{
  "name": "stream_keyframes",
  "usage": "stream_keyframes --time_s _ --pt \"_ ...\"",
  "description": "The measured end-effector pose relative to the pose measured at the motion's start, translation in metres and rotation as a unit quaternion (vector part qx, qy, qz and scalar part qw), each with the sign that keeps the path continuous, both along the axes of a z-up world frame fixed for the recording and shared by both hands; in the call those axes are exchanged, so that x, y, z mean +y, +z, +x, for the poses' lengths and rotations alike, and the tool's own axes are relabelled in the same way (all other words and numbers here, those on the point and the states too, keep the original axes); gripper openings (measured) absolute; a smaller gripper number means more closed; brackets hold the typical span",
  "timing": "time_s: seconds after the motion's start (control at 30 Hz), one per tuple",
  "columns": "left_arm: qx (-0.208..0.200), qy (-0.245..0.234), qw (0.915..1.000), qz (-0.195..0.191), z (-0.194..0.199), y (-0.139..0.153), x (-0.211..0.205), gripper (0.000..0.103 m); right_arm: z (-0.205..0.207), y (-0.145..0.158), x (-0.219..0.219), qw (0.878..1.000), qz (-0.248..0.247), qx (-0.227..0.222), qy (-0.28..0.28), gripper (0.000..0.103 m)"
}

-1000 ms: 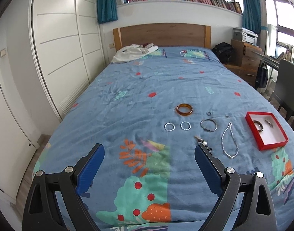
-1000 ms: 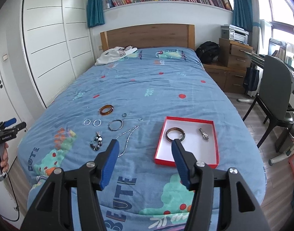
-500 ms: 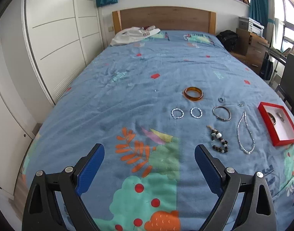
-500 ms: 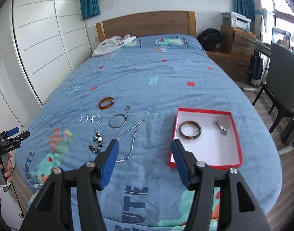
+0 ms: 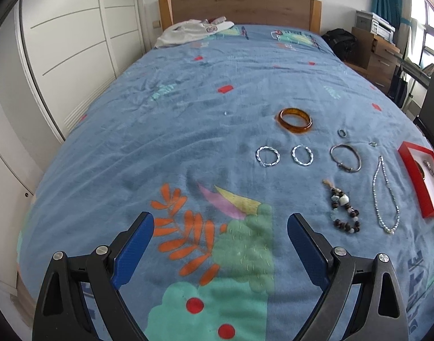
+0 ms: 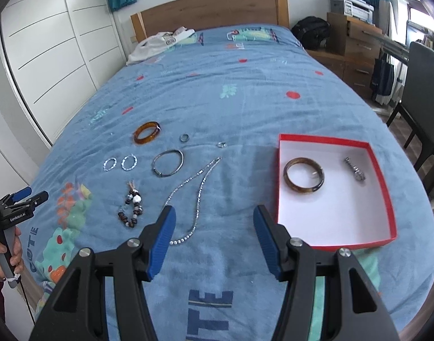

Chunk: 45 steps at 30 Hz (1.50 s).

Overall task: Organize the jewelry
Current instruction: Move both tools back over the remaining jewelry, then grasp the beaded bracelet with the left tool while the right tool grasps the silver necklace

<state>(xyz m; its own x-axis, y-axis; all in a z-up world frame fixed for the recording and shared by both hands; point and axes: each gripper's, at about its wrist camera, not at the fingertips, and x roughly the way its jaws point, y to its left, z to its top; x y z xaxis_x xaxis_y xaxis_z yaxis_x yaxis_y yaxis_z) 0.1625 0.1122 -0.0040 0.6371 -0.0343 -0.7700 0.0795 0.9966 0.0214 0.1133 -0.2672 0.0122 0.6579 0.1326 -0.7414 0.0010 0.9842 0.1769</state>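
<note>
Jewelry lies spread on a blue bedspread (image 5: 188, 130). An amber bangle (image 5: 295, 120), two silver hoops (image 5: 285, 155), a metal bracelet (image 5: 346, 161), a beaded bracelet (image 5: 345, 210) and a silver necklace (image 5: 386, 196) sit ahead and right of my left gripper (image 5: 220, 228), which hovers open and empty. A red box (image 6: 383, 182) holds a brown bangle (image 6: 303, 175) and a small metal piece (image 6: 356, 170). My right gripper (image 6: 214, 217) is open and empty, just above the necklace's (image 6: 198, 196) near end, left of the box.
A small ring (image 6: 184, 137) and a tiny ring (image 6: 221, 144) lie beyond the necklace. White clothing (image 6: 160, 42) rests by the wooden headboard (image 6: 211, 11). White wardrobes (image 5: 74, 42) line the left side; a dark chair (image 6: 424, 85) and drawers (image 6: 356, 45) stand on the right.
Both grippers have come forward and lower toward the bed, so the jewelry and the red box look nearer and larger. Neither gripper's opening has changed.
</note>
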Motion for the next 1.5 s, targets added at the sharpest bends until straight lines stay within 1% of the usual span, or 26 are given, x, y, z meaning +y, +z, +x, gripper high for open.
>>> stream_keyframes --time_s 0.27,0.57,0.97,1.2,1.37,1.5 --pt "0.019 0.000 0.9998 -0.007 0.018 -0.024 -0.005 0.094 0.022 -0.028 0.008 1.000 0.003 0.025 -0.001 0.055" --pt "0.047 -0.020 0.9986 -0.015 0.024 -0.050 -0.033 0.094 0.038 -0.059 0.016 0.999 0.013 0.050 0.005 0.055" --pt "0.061 -0.061 0.9962 -0.017 0.028 -0.062 -0.087 0.094 0.046 -0.084 0.034 0.996 0.034 0.066 0.043 0.056" --pt "0.075 -0.078 0.9935 -0.036 0.033 -0.068 -0.115 0.094 0.045 -0.100 0.038 0.994 0.041 0.077 0.063 0.056" --pt "0.089 -0.081 0.9914 -0.050 0.044 -0.075 -0.127 0.094 0.041 -0.108 0.042 0.992 0.048 0.077 0.086 0.061" --pt "0.101 -0.082 0.9899 -0.056 0.056 -0.083 -0.135 0.094 0.038 -0.114 0.048 0.990 0.045 0.077 0.107 0.062"
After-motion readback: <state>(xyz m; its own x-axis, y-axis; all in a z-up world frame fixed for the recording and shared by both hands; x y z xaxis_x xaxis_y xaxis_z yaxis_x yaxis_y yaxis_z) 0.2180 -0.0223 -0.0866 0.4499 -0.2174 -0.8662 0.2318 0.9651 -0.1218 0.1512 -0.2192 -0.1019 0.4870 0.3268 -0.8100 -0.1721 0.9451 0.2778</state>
